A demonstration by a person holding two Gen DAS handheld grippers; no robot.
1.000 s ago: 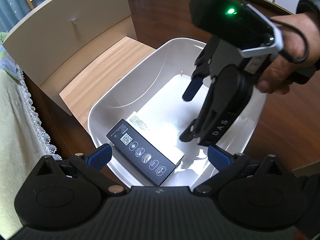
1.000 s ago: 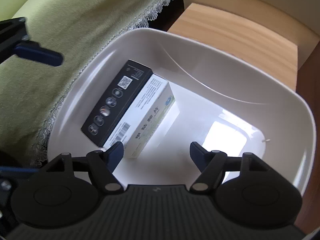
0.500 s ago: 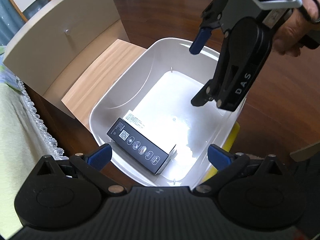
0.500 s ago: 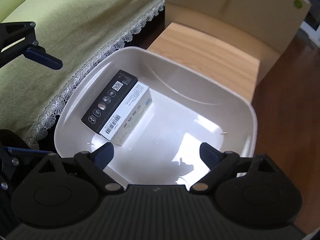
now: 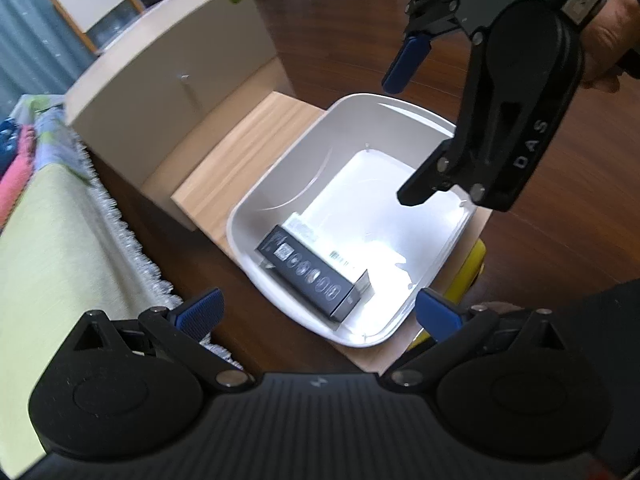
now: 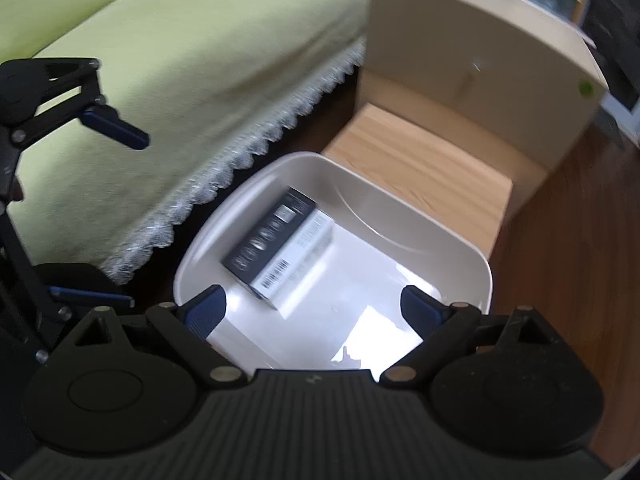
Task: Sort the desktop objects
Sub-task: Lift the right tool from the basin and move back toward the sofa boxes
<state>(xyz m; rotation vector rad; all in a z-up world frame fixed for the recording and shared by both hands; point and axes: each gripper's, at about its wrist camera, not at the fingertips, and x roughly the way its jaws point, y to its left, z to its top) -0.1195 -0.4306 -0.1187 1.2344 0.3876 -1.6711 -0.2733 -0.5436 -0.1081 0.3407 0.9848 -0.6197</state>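
Left wrist view: your left hand-held gripper (image 5: 318,310) stands wide open with nothing between its blue pads, hovering above the near end of the white tub (image 5: 280,184). Inside the tub, toward its near-left corner, a black box (image 5: 310,274) lies flat against a white box (image 5: 316,240). Your right hand-held gripper (image 5: 402,136) hangs over the tub's far right side, jaws spread and empty, with your hand (image 5: 608,44) at its grip. A pale wooden cabinet (image 5: 168,76) sits beyond the tub; a green bedcover (image 5: 52,240) runs along the left.

Right wrist view: your right hand-held gripper (image 6: 314,304) is wide open, holding nothing, above the white tub (image 6: 448,240). The black box (image 6: 268,236) and white box (image 6: 298,258) lie side by side, touching, in the tub's left part. The left hand-held gripper (image 6: 106,216) shows at left, over the bedcover's (image 6: 180,60) edge.
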